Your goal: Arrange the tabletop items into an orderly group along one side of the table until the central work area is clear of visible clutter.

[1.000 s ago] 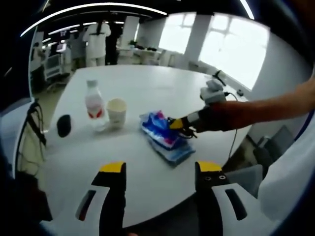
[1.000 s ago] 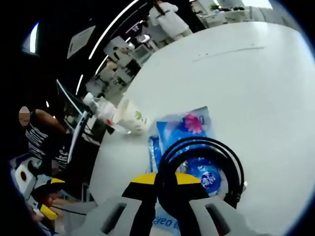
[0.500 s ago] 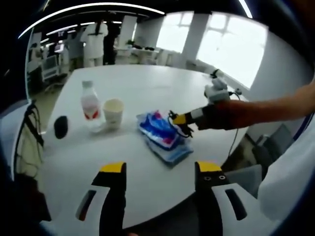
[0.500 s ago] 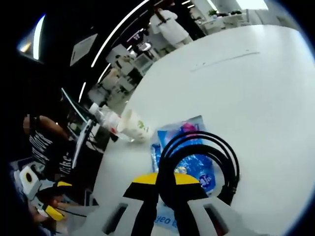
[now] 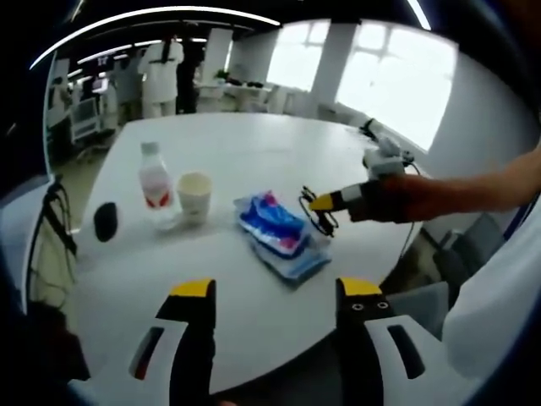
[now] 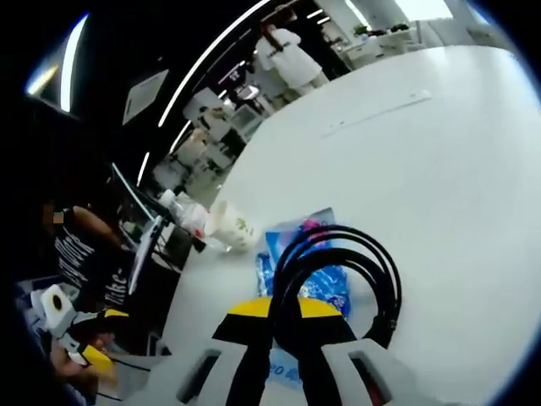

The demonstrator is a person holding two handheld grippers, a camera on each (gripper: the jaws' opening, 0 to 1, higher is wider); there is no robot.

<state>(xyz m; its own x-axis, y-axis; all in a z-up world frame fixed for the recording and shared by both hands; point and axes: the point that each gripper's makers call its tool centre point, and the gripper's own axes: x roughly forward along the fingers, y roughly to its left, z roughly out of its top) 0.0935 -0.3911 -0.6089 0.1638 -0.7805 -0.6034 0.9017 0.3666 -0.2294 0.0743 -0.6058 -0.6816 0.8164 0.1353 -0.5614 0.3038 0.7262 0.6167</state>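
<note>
Cable [image 6: 338, 271] pinched in right gripper [image 6: 287, 317] above blue packet [image 5: 275, 230]; set it just beside packet; left gripper [image 5: 272, 292] jaws apart, idle

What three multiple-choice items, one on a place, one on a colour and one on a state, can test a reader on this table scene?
1. The paper cup stands:
A. beside the water bottle
B. on the blue packet
C. on the floor

2. The coiled cable is:
A. white
B. black
C. red

3. The right gripper is:
A. open and empty
B. shut on the cable
C. shut on the cup

Key: 1 A, cup and bottle stand side by side; 2 B, the loops look black; 3 B, its fingers pinch the coil.
</note>
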